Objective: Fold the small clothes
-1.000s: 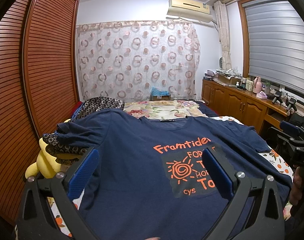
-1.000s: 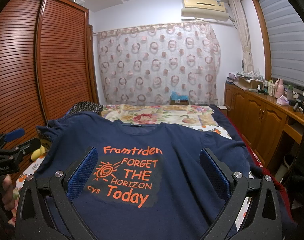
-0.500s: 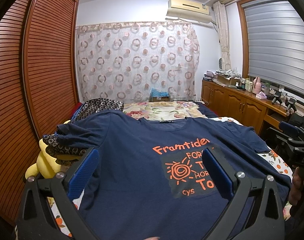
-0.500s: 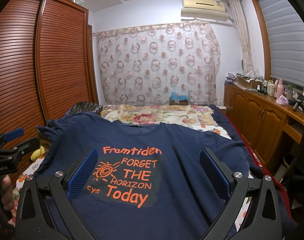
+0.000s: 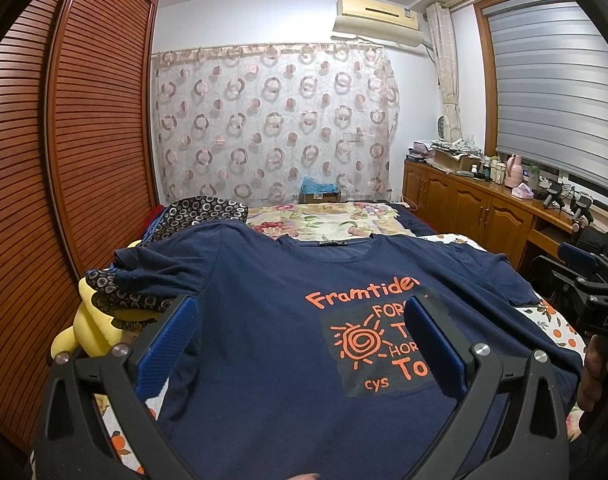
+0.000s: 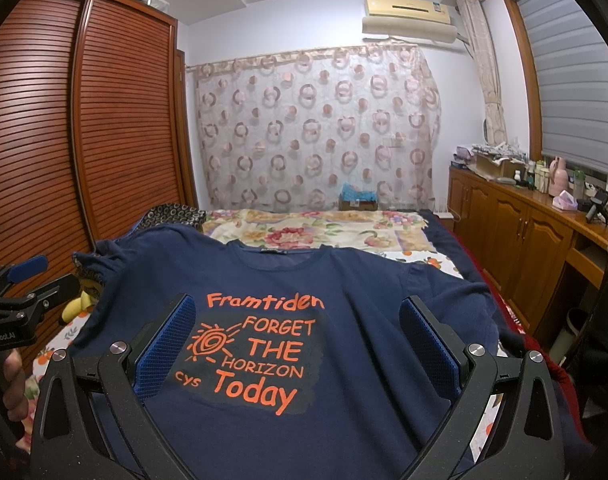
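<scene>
Folding has not begun, by the look of it: a navy blue cotton T-shirt with an orange printed slogan point(image 6: 288, 312) lies spread face up on the flower-patterned bedspread point(image 6: 304, 228), collar at 12 o'clock and hem nearest the cameras. Its sleeve at 9 o'clock is bunched and rumpled, draped over a dark ring-patterned fabric point(image 5: 124, 300) and beside a yellow soft toy point(image 5: 92, 332); the sleeve at 3 o'clock lies flatter.

Both tools hover over the lower half of the shirt. The left gripper point(image 5: 300, 340) has its blue-padded jaws spread wide with nothing between them, sitting toward the shirt's 9 o'clock half. The right gripper point(image 6: 296, 340) is likewise spread and empty, straddling the printed slogan; whether either one touches the cloth I cannot tell.

I judge this the set-up step before the first fold. The next move probably calls for each gripper to go out to its own side, pinch a sleeve or shoulder edge, and smooth the crumpled 9 o'clock sleeve first, or the fold will trap a lump
</scene>
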Demonstrator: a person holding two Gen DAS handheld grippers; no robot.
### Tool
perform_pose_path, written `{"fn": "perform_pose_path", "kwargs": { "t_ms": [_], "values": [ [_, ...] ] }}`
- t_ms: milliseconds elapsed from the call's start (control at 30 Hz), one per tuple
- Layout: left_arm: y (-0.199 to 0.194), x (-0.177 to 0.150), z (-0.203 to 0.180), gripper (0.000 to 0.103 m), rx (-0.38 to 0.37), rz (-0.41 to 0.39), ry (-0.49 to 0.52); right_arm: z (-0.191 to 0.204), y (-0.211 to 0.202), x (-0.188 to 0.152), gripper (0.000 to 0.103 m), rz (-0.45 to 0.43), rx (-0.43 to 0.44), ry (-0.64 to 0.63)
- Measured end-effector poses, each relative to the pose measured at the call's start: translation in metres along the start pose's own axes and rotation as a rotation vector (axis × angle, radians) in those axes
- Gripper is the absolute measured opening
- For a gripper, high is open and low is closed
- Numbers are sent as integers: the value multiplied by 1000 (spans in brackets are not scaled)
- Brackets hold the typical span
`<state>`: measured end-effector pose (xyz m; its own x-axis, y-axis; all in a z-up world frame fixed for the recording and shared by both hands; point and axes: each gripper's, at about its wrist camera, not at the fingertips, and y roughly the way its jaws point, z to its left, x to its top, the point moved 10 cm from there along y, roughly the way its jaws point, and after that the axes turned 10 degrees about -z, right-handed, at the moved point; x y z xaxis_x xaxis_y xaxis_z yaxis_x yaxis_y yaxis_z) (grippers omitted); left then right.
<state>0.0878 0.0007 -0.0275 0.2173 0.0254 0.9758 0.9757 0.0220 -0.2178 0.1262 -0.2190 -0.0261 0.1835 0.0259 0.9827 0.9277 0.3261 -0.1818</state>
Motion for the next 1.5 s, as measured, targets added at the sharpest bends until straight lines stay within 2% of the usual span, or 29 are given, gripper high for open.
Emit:
{"fn": "perform_pose_path", "kwargs": {
  "t_ms": [200,400,567,700,833,1167,1333,1500],
  "values": [
    [0,5,-2,103,3,5,-2,-1,1,-2,103,2,2,0],
    [11,-1,13,103,52,2,11,9,8,-5,103,23,33,-1],
    [24,-7,36,103,89,20,10,21,27,-14,103,48,91,-32],
    [34,-10,60,103,106,28,2,28,40,-19,103,61,115,-43],
    [43,-8,91,103,155,22,20,36,55,-17,103,55,129,-63],
    [84,-19,165,103,144,152,2,66,101,-17,103,87,222,-105],
    [105,-16,191,103,130,193,-18,85,131,-32,103,172,305,-97],
    [126,-14,209,103,94,238,-64,95,154,-43,103,231,350,-119]
  ]
}}
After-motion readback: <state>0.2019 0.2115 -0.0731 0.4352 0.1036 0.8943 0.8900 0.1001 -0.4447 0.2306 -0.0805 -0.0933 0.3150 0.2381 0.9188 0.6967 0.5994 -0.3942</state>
